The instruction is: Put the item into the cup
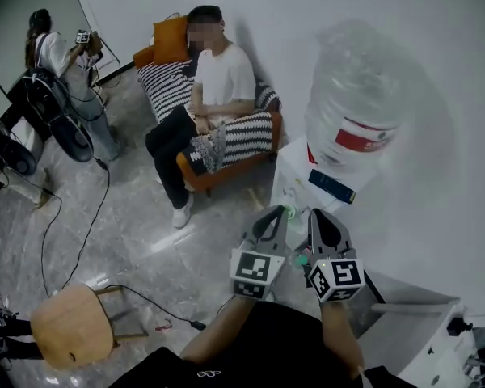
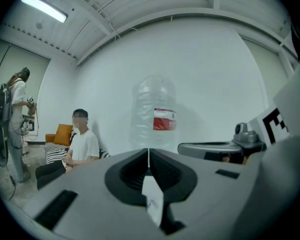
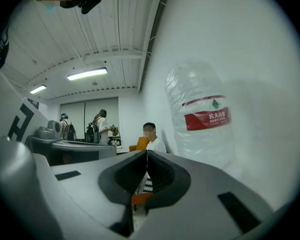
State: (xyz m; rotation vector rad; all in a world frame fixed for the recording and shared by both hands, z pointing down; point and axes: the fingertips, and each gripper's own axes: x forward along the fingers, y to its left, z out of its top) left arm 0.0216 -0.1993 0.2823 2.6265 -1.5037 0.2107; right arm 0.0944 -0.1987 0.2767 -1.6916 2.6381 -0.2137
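The left gripper (image 2: 149, 153) and the right gripper (image 3: 147, 155) both have their jaws pressed together on nothing. They sit low in the centre of the head view, facing the large clear plastic water bottle with a red label (image 1: 356, 103). Neither item nor cup is in sight, so I cannot judge its weight, stiffness or where to grasp it.

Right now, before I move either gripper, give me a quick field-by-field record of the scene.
left gripper: shut, empty
right gripper: shut, empty
ahead: large clear plastic water bottle with red label on white dispenser
at bottle's base: dark blue flat rectangular object
cup: none visible
bystanders: person in white shirt seated on striped sofa; standing person far left
floor: round wooden stool
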